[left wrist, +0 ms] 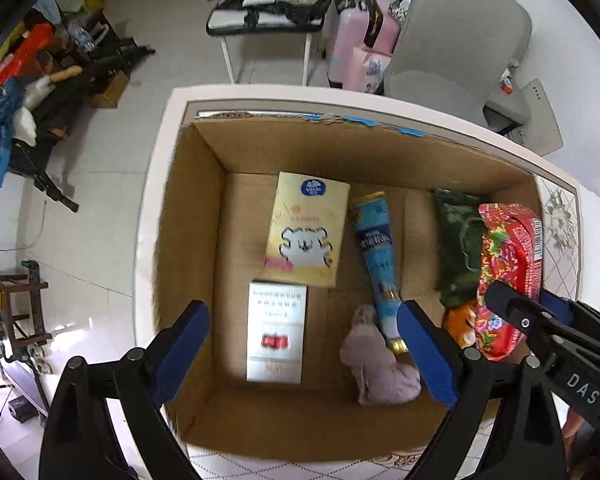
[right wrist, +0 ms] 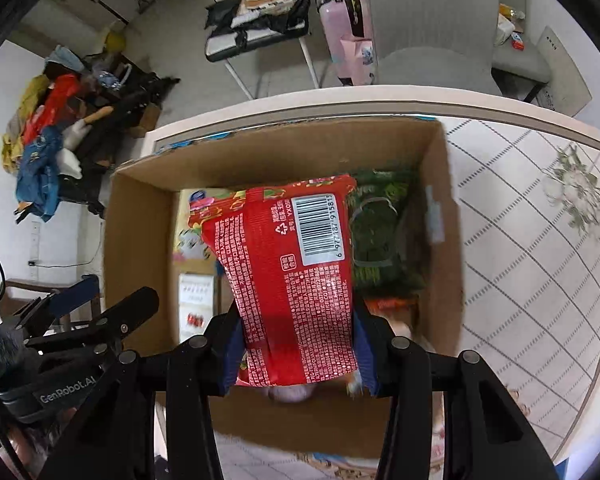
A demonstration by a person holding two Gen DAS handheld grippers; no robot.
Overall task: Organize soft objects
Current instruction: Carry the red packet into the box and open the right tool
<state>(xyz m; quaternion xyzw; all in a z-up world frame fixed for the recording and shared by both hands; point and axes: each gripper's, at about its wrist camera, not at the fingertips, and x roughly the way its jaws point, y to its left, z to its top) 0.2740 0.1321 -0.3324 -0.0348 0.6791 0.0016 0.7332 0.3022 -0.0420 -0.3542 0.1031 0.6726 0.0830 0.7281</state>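
Left wrist: your left gripper [left wrist: 304,344] gapes, empty, above the cardboard box [left wrist: 204,208]; crumpled mauve cloth [left wrist: 374,364], glossy tube [left wrist: 378,264] inside. Right wrist: your right gripper [right wrist: 296,360] clamps the crinkly red packet [right wrist: 288,272] over the box, barcode visible here only.

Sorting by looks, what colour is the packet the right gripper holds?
Red with a floral print and white barcode panel, on the packet; clearest in the right wrist view.

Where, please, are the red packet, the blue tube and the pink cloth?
red packet [right wrist: 296,280], right wrist view, middle of its printed back
blue tube [left wrist: 378,256], left wrist view, mid-body
pink cloth [left wrist: 374,364], left wrist view, centre of the bundle
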